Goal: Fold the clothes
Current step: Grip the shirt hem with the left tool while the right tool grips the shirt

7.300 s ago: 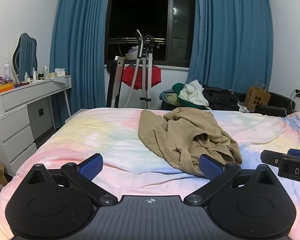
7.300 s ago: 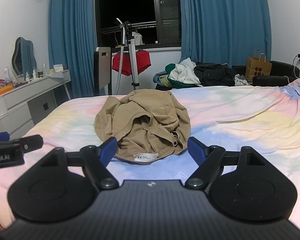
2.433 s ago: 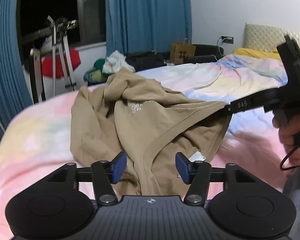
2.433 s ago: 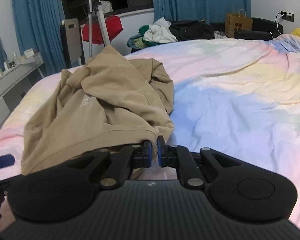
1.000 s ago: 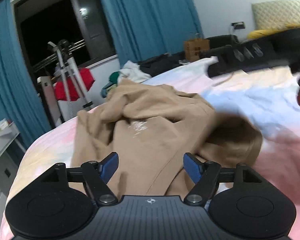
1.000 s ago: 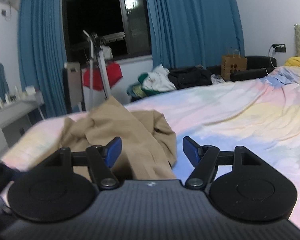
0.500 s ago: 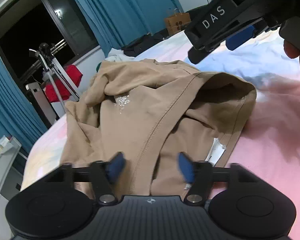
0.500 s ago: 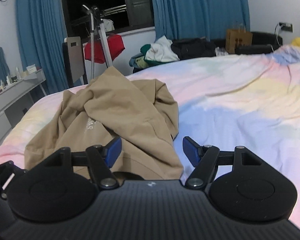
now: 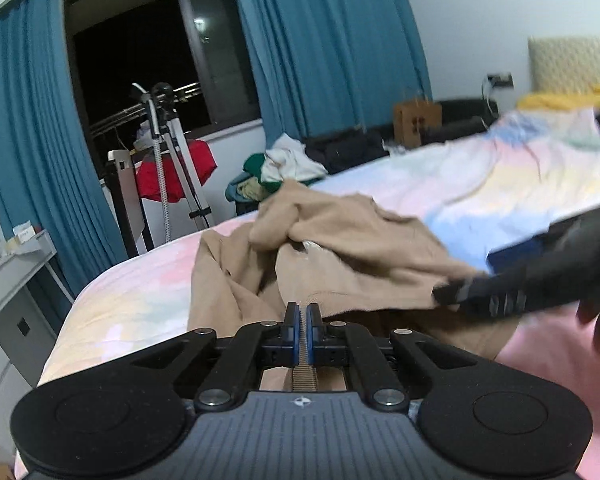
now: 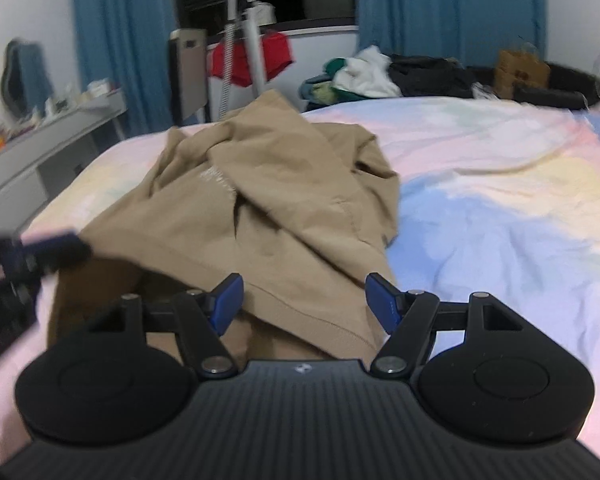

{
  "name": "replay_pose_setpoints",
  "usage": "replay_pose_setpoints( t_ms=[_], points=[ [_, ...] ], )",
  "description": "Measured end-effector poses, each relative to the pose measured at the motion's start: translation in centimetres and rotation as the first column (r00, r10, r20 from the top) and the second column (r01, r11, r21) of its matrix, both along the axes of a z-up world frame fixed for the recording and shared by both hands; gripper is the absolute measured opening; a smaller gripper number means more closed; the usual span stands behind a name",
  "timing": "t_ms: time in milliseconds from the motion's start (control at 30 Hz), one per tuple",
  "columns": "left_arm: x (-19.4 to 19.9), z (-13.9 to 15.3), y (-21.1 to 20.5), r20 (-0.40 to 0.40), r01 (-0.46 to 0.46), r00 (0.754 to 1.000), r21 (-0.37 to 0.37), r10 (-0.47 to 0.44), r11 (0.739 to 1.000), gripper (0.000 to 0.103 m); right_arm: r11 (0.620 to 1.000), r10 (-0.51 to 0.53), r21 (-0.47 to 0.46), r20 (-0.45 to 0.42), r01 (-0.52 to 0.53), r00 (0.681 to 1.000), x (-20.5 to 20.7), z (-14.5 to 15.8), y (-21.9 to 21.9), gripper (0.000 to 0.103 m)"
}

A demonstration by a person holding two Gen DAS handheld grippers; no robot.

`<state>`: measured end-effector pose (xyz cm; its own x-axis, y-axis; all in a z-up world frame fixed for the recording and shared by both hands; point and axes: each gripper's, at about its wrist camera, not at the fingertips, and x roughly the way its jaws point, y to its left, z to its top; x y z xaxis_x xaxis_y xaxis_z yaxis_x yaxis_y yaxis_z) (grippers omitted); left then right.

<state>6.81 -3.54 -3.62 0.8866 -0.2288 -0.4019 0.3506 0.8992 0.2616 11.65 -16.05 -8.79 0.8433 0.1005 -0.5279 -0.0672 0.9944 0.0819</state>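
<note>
A crumpled tan sweatshirt (image 9: 339,248) lies on the pastel bedspread (image 9: 140,292); it also shows in the right wrist view (image 10: 260,208). My left gripper (image 9: 303,314) is shut on the sweatshirt's ribbed hem, which runs between its blue pads. My right gripper (image 10: 301,300) is open, its pads on either side of the hem's near edge without touching it. In the left wrist view the right gripper (image 9: 511,280) appears blurred at the right, over the cloth. In the right wrist view the left gripper (image 10: 40,256) appears blurred at the left edge.
A white dresser (image 10: 52,136) stands left of the bed. A garment steamer stand (image 9: 168,168) with a red cloth, a pile of clothes (image 10: 363,72) and a paper bag (image 10: 519,68) are beyond the bed, under blue curtains. A pillow (image 9: 571,64) is far right.
My left gripper has closed on the sweatshirt's hem; half a second ago it was open around it. My right gripper has dropped lower toward the hem and stays open.
</note>
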Motion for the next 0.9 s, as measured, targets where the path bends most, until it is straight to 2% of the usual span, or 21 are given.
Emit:
replay_pose_setpoints(
  t_ms=[133, 267, 300, 367, 433, 467, 533, 600, 667, 733, 800, 833, 867, 900],
  points=[
    [-0.4, 1.1, 0.9, -0.002, -0.005, 1.000, -0.066, 0.005, 0.998, 0.003, 0.990, 0.064, -0.123, -0.015, -0.066, 0.998, 0.2, -0.8, 2.1, 0.069],
    [-0.9, 1.5, 1.2, -0.014, 0.008, 1.000, -0.106, -0.010, 0.994, 0.003, 0.979, 0.000, -0.206, 0.010, 0.002, 1.000, 1.0, -1.5, 2.4, 0.069],
    [-1.0, 1.5, 1.2, -0.014, 0.012, 1.000, -0.106, -0.013, 0.994, 0.003, 0.982, -0.033, -0.185, 0.012, 0.035, 0.999, 1.2, -1.4, 1.8, 0.068],
    [-1.3, 1.4, 1.1, -0.017, 0.018, 1.000, -0.102, -0.020, 0.995, 0.002, 0.988, -0.103, -0.112, 0.005, 0.102, 0.995, 1.7, -1.3, 0.4, 0.061],
    [-1.5, 1.1, 0.9, -0.026, 0.021, 0.999, -0.100, -0.024, 0.995, 0.002, 0.985, -0.171, 0.006, -0.020, 0.171, 0.985, 1.7, -1.2, -1.5, 0.051],
    [-1.7, 0.9, 0.8, -0.032, 0.025, 0.999, -0.097, -0.028, 0.995, 0.002, 0.976, -0.205, 0.072, -0.036, 0.207, 0.978, 1.6, -1.1, -2.6, 0.041],
    [-1.9, 0.4, 0.3, -0.041, 0.038, 0.998, -0.087, -0.042, 0.995, 0.001, 0.939, -0.270, 0.198, -0.075, 0.280, 0.960, 1.4, -1.3, -4.6, 0.027],
    [-2.0, -0.2, -0.3, -0.054, 0.052, 0.997, -0.074, -0.056, 0.996, 0.002, 0.890, -0.323, 0.298, -0.121, 0.344, 0.939, 1.1, -1.7, -6.5, 0.018],
    [-2.0, -0.8, -0.7, -0.068, 0.061, 0.996, -0.056, -0.065, 0.997, 0.002, 0.849, -0.350, 0.363, -0.157, 0.384, 0.923, 0.8, -2.2, -7.8, 0.015],
    [-2.0, -1.4, -1.1, -0.079, 0.067, 0.994, -0.033, -0.070, 0.997, 0.004, 0.836, -0.347, 0.392, -0.164, 0.383, 0.924, 0.8, -2.4, -8.0, 0.011],
    [-2.0, -1.9, -1.5, -0.090, 0.074, 0.993, -0.011, -0.074, 0.997, 0.014, 0.845, -0.334, 0.400, -0.128, 0.356, 0.934, 0.5, -1.9, -7.6, 0.010],
    [-2.0, -2.3, -1.7, -0.092, 0.074, 0.993, 0.005, -0.073, 0.997, 0.023, 0.849, -0.327, 0.402, -0.109, 0.342, 0.939, 0.4, -1.7, -7.4, 0.009],
    [-1.9, -2.7, -1.9, -0.091, 0.069, 0.994, 0.028, -0.066, 0.997, 0.038, 0.856, -0.321, 0.402, -0.084, 0.326, 0.944, 0.2, -1.3, -7.2, 0.008],
    [-1.9, -3.1, -2.1, -0.089, 0.063, 0.994, 0.050, -0.059, 0.997, 0.045, 0.862, -0.315, 0.401, -0.054, 0.310, 0.947, 0.1, -0.9, -6.9, 0.008]
  ],
)
